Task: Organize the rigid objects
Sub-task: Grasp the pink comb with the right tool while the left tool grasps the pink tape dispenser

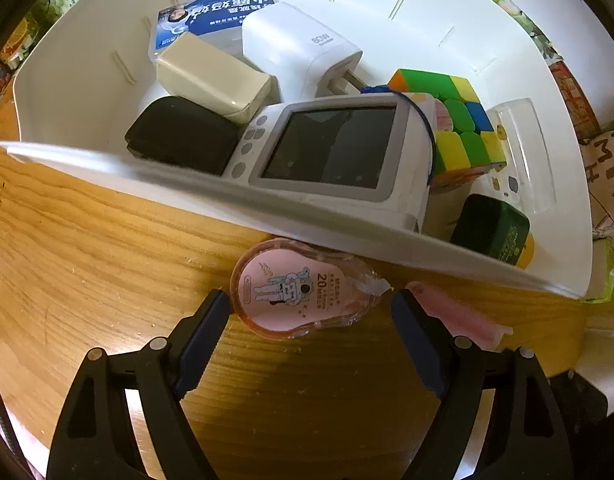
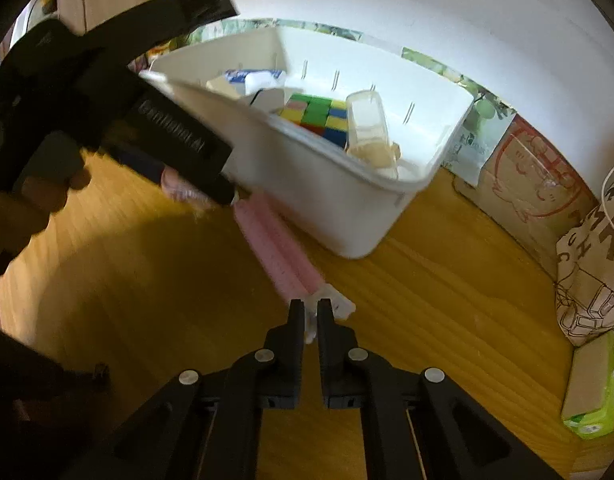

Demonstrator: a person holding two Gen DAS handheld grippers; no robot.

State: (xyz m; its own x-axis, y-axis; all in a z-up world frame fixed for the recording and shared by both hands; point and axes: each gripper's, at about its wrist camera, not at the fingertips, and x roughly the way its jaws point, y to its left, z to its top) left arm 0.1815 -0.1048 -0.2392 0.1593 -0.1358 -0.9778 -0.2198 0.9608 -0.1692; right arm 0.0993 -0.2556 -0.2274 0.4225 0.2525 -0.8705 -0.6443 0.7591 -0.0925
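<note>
A green tissue pack [image 2: 595, 396] and printed paper bag [image 2: 595, 256] sit nearby.

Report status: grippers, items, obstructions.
Left gripper open astride pink tape. Right gripper shut on pink pack end. Both items outside bin, against its wall.

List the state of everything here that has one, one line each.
Left gripper: open, astride the pink tape dispenser.
Right gripper: shut on the clear end of the pink packet.
White bin: on the table, uncovered, holding several items.
Puzzle cube: scrambled, in the bin.
Small screen device: screen dark.
</note>
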